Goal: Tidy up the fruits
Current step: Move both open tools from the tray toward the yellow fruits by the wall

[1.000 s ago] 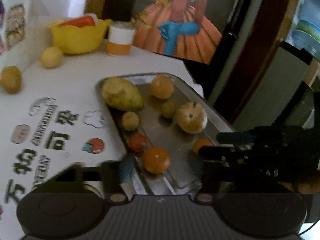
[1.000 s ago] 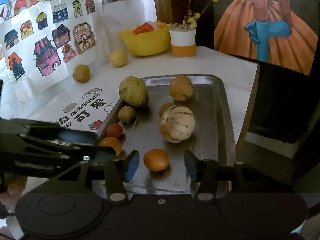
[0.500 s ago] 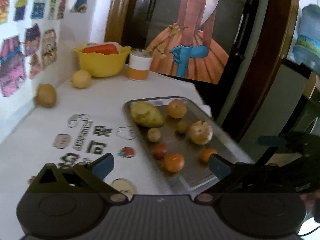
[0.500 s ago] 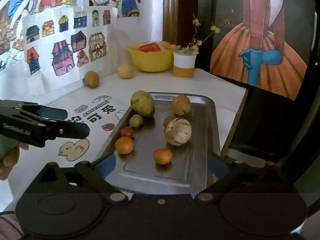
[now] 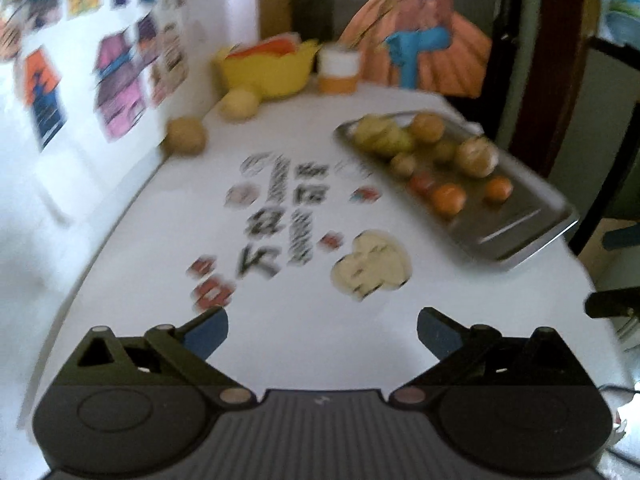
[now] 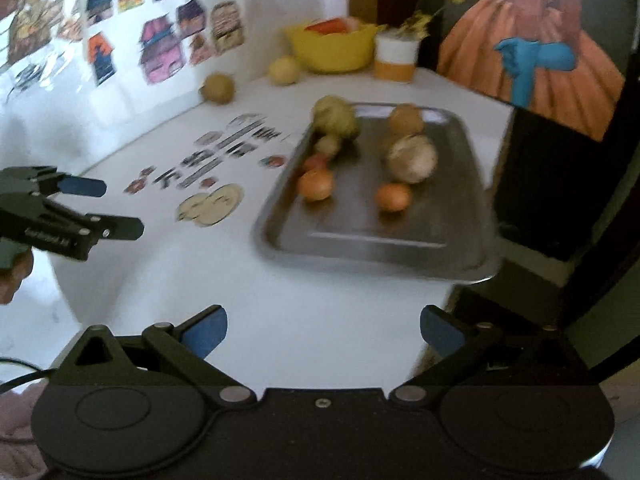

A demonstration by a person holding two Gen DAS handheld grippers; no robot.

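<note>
Two hand-held grippers sit nearest, the left hand-held gripper [image 5: 322, 330] and the right hand-held gripper [image 6: 323, 330], both with blue pads spread wide apart and holding nothing above the white table [image 6: 320, 320]. Beyond them, on the right part of the table, lies the metal tray [image 6: 400, 256] with the fruits: two small oranges [image 6: 316, 184] nearest, a little red fruit [image 6: 314, 161] and the pale round melon [image 6: 412, 158] behind, then a green pear-like fruit [image 6: 335, 117] at the far rim. Farther off, two yellowish fruits [image 6: 218, 88] lie loose on the table by the wall, near the yellow bowl [image 6: 332, 50]. The oranges look light and firm and should be pinched across the middle; being round, they could roll or slip. The melon seems heavier and wide, needing the widest spread.
</note>
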